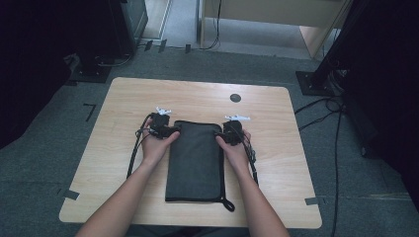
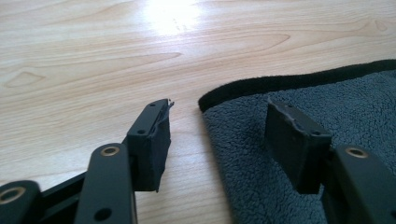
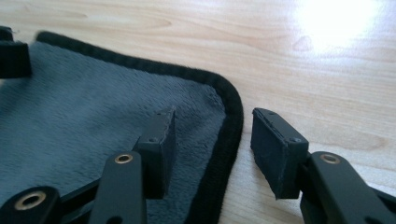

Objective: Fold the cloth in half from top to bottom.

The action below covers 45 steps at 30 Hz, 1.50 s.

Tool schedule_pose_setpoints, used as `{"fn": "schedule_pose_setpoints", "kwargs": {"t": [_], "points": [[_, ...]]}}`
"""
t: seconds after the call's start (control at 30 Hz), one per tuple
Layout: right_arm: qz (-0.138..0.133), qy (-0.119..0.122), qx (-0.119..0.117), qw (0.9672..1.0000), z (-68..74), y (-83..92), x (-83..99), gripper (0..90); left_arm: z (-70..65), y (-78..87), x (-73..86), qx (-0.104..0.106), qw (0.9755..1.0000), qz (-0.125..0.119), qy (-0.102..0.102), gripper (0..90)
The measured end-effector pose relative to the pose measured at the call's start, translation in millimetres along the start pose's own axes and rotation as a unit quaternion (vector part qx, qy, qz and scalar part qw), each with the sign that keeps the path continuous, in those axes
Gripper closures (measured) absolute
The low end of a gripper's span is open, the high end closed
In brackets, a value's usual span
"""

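A dark grey folded towel (image 1: 195,163) with black edging lies lengthwise on the wooden table (image 1: 148,94). My left gripper (image 1: 174,131) is at its far left corner. In the left gripper view the gripper (image 2: 222,107) is open, one jaw over bare wood and the other over the towel (image 2: 243,154), with the corner between them. My right gripper (image 1: 221,134) is at the far right corner. Seen in its own view, the right gripper (image 3: 215,114) is open and straddles the black hem, with the towel (image 3: 93,102) under its left jaw. The pads press on nothing.
A small dark round cap (image 1: 235,98) sits in the table near the far edge. A black hanging loop (image 1: 228,203) sticks out at the towel's near right corner. Cables (image 1: 132,153) trail from both grippers. Black stands (image 1: 94,69) and cords stand on the carpet around the table.
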State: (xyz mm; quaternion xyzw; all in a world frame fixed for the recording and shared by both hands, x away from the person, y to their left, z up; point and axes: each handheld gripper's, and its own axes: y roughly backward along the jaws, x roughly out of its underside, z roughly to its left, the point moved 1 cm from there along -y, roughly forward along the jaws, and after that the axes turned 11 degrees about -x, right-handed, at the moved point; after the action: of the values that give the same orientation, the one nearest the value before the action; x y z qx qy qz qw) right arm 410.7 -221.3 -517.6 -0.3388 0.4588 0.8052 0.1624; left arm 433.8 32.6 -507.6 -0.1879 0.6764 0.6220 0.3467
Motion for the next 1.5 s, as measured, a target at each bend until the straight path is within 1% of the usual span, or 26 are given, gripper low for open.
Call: {"fn": "schedule_pose_setpoints", "kwargs": {"t": [0.07,0.17,0.2,0.23,0.33,0.37,0.43,0.47,0.5,0.53,0.6,0.73,0.77,0.8,0.87,0.9,0.97,1.0,1.03,1.1,1.13,1.27,1.3,1.33,1.37,1.5], "points": [[-0.003,0.0,-0.005,1.0,-1.8,-1.1,0.7,53.4,-2.1,-2.6,2.4,0.004,0.9999,0.006,-0.007,47.4],[0.002,0.012,-0.014,0.9998,-1.1,-1.5,1.3,57.0,-2.3,-3.7,3.8,0.01,0.9998,0.011,-0.011,55.3],[0.002,0.012,-0.014,0.9998,-1.1,-1.5,1.3,57.0,-1.9,-4.1,4.7,0.013,0.9997,0.014,-0.016,55.3],[0.004,0.03,-0.012,0.9995,1.3,-2.1,2.7,59.9,-1.6,-3.9,7.0,0.024,0.9995,0.013,-0.016,60.9],[0.007,0.039,-0.005,0.9992,2.7,-1.5,3.9,69.0,-2.3,-2.9,9.5,0.028,0.9993,0.008,-0.022,68.1],[0.008,0.039,-0.006,0.9992,2.7,-1.2,4.3,73.6,-2.3,-2.9,9.5,0.028,0.9993,0.008,-0.022,71.3],[0.01,0.036,-0.018,0.9991,2.0,-0.5,5.2,81.8,0.3,-3.1,9.2,0.045,0.9988,0.012,-0.014,77.1],[0.01,0.036,-0.018,0.9991,2.0,-0.5,5.2,81.8,0.3,-3.1,9.2,0.045,0.9988,0.012,-0.014,81.6],[0.01,0.031,-0.027,0.9991,1.7,-0.3,5.2,84.6,1.9,-3.1,8.8,0.052,0.9985,0.013,-0.01,84.4],[0.01,0.028,-0.029,0.9991,1.6,0.0,5.1,85.1,2.5,-3.1,7.3,0.059,0.9981,0.016,-0.01,85.9],[0.008,0.031,-0.028,0.9991,0.9,0.9,3.9,85.7,2.0,-2.3,3.7,0.058,0.998,0.012,-0.019,87.1],[0.003,0.035,-0.02,0.9992,0.1,1.5,-1.3,85.9,2.5,-0.1,-7.6,0.065,0.9978,0.005,-0.015,87.6],[0.0,0.037,-0.015,0.9992,-0.2,1.7,-6.3,85.9,3.0,2.9,-18.7,0.067,0.9977,-0.004,-0.01,87.7],[0.0,0.037,-0.015,0.9992,-0.2,1.7,-6.3,85.9,3.0,2.9,-18.7,0.067,0.9977,-0.004,-0.01,87.6],[-0.017,0.039,-0.002,0.9991,-0.5,4.4,-18.9,85.8,3.3,9.6,-33.5,0.073,0.997,-0.024,-0.009,87.6],[-0.017,0.039,-0.002,0.9991,-0.5,4.4,-18.9,85.8,3.3,9.6,-33.5,0.073,0.997,-0.024,-0.009,87.6],[-0.037,0.039,-0.003,0.9985,1.2,9.9,-28.0,85.7,4.6,17.8,-42.6,0.073,0.9963,-0.044,-0.01,87.6],[-0.061,0.05,-0.009,0.9968,4.6,19.6,-34.8,85.6,7.5,27.8,-48.4,0.081,0.9947,-0.063,-0.006,87.6],[-0.061,0.05,-0.009,0.9968,4.6,19.6,-34.8,85.6,7.5,27.8,-48.4,0.081,0.9947,-0.063,-0.006,87.5],[-0.079,0.062,-0.014,0.9949,9.1,31.0,-37.8,85.5,9.2,38.6,-49.3,0.095,0.9923,-0.079,-0.013,87.4],[-0.085,0.08,-0.014,0.9931,14.1,41.6,-36.4,85.5,8.4,49.1,-45.0,0.1,0.99,-0.094,-0.03,87.2],[-0.086,0.105,-0.021,0.9906,25.5,60.2,-20.7,85.4,6.9,71.8,-24.1,0.117,0.9854,-0.115,-0.045,87.2],[-0.086,0.105,-0.021,0.9906,25.5,60.2,-20.7,85.4,6.9,71.8,-24.1,0.117,0.9854,-0.115,-0.045,87.2],[-0.086,0.114,-0.032,0.9893,30.6,69.0,-7.1,85.4,7.2,75.5,-19.2,0.123,0.9844,-0.118,-0.044,87.2],[-0.086,0.114,-0.032,0.9893,30.6,69.0,-7.1,85.4,7.4,80.5,-12.2,0.133,0.9831,-0.119,-0.042,87.2],[-0.076,0.136,-0.052,0.9865,41.5,85.9,32.5,85.1,5.2,99.6,22.6,0.156,0.9782,-0.123,-0.062,87.1]]}}
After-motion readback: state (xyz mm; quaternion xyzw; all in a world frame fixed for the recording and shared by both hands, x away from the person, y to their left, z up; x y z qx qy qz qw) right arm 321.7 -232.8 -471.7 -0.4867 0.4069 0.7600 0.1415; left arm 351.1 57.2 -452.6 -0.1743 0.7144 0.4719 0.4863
